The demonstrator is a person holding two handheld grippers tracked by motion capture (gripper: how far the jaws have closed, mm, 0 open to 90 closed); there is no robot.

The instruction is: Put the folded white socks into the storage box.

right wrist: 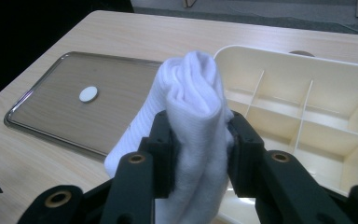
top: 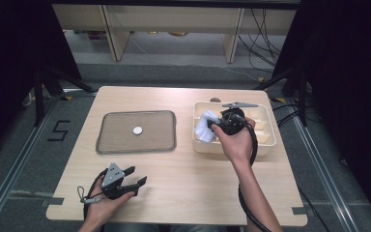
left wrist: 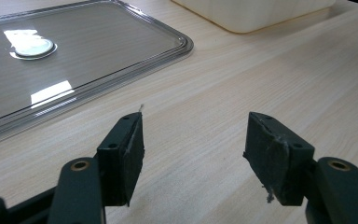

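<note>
While the right gripper [right wrist: 198, 154] clenches a rolled white sock [right wrist: 191, 116] between its jaws, the sock hangs over the left end of the cream divided box [top: 265, 145] at the table's [top: 183, 188] right side. Left gripper [top: 137, 176]: released, jaws apart, nothing between them, low over the near left table edge. Glass tray [top: 106, 145]: left of the box, holding one small white disc [top: 137, 130].

White ribbed sock [right wrist: 193, 98]; cream divided box [right wrist: 307, 93]; black fingers [right wrist: 163, 149].
</note>
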